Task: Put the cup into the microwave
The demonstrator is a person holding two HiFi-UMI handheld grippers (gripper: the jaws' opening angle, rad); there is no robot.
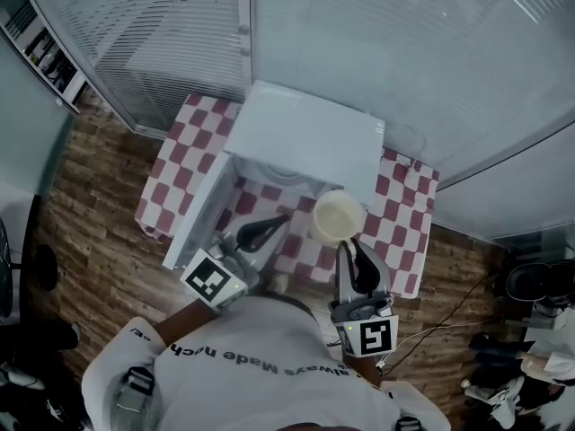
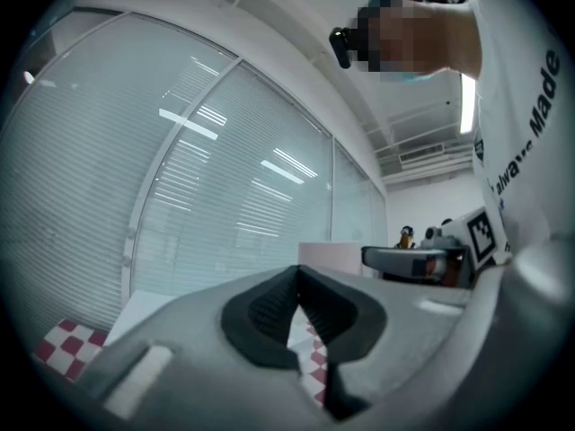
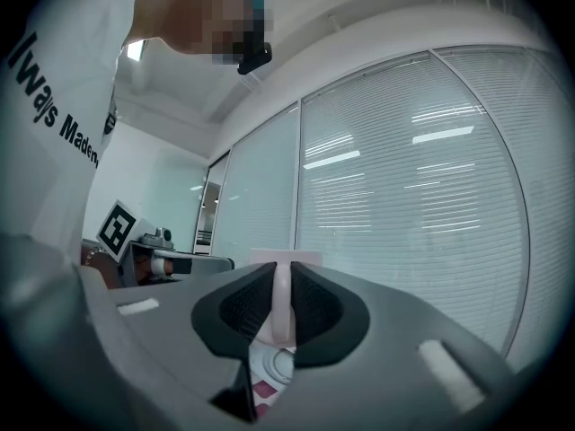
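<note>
A cream cup [image 1: 338,215] hangs in the air just in front of the white microwave [image 1: 305,137], to the right of its opening. My right gripper [image 1: 349,248] is shut on the cup's wall from below; in the right gripper view the pale cup wall [image 3: 281,299] stands pinched between the black pads [image 3: 247,308]. The microwave door [image 1: 193,215] is swung open to the left. My left gripper [image 1: 280,220] hovers low before the opening, shut with nothing in it; its pads [image 2: 269,308] meet at the tip. In the left gripper view the cup [image 2: 331,257] shows to the right.
The microwave stands on a small table with a red-and-white checked cloth [image 1: 404,214]. Glass walls with blinds [image 1: 404,52] rise close behind. Wooden floor [image 1: 99,241] surrounds the table, with cables and gear [image 1: 530,294] at the right.
</note>
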